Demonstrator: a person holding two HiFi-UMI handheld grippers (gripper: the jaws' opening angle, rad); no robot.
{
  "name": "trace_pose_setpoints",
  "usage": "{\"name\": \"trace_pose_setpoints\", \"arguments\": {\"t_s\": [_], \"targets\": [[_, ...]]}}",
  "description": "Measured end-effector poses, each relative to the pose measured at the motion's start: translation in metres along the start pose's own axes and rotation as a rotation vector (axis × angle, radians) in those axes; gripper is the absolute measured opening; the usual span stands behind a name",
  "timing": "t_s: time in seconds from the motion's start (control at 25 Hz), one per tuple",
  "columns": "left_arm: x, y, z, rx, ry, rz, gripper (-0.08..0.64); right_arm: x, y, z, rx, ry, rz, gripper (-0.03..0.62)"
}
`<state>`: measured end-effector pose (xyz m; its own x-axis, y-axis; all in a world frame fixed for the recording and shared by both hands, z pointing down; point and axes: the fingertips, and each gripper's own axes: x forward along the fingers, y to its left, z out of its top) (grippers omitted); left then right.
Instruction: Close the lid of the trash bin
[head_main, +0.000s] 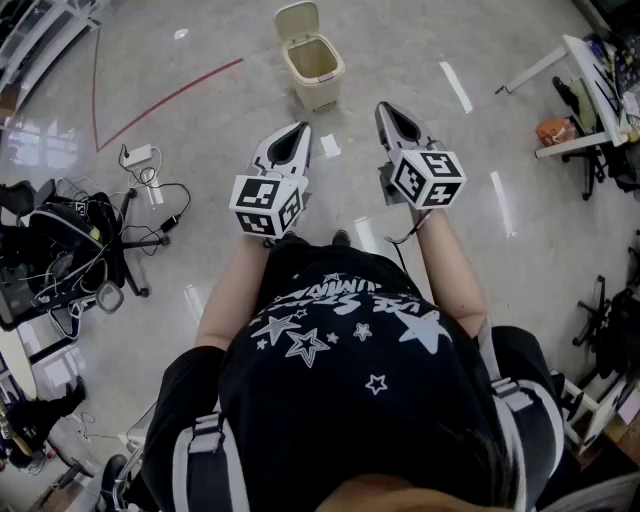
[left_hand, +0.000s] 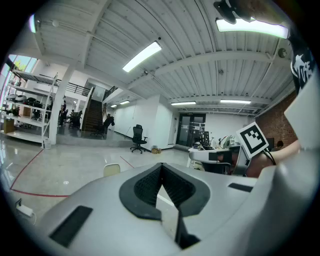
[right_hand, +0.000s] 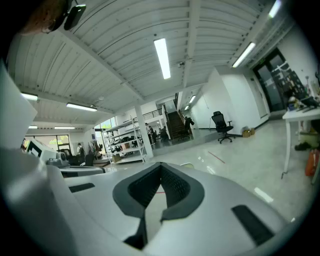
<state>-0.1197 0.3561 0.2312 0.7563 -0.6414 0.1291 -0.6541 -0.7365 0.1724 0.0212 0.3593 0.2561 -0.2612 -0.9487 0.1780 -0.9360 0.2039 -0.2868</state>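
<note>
Head view: on the floor (head_main: 200, 40), the bin (head_main: 318, 68) stands ahead of my two tools with its lid (head_main: 296, 22) up and tilted back, the inside showing. The left hand-held gripper (head_main: 302, 128) and the right hand-held gripper (head_main: 384, 106) point toward it side by side, both short of it and touching nothing. A red line (head_main: 170, 100) crosses the floor to the left of the bin.

Left gripper view: the left hand-held gripper (left_hand: 161, 165) has its jaws drawn together at the tips, with nothing between them. I see the pale lid (left_hand: 112, 170) just over the gripper's body, left of the jaws and well beyond them. The right tool's marker cube (left_hand: 251, 139) shows at the right edge.

Right gripper view: the right hand-held gripper (right_hand: 161, 164) also has its tips meeting and carries nothing. A sliver of the lid (right_hand: 187, 165) peeps over the body just right of the jaws. A chair (right_hand: 220, 127) stands far off.
</note>
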Motion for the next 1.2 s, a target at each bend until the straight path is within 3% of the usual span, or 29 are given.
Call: {"name": "trace_pose_setpoints", "arguments": {"t_s": [0.28,0.48,0.84,1.2], "targets": [[0.012,-0.007,-0.014,-0.003,0.023,0.022,0.011,0.008,-0.010,0.010,0.003,-0.021,0.035,0.002],[0.019,0.000,-0.013,0.002,0.022,0.020,0.011,0.015,-0.021,-0.001,0.060,-0.004,0.022,0.002],[0.065,0.031,-0.010,-0.018,0.028,-0.002,0.011,0.044,-0.055,0.002,0.049,0.025,-0.033,0.002],[0.130,0.092,0.004,-0.043,0.043,-0.013,0.011,0.119,-0.080,0.018,0.039,0.058,-0.052,0.002]]}}
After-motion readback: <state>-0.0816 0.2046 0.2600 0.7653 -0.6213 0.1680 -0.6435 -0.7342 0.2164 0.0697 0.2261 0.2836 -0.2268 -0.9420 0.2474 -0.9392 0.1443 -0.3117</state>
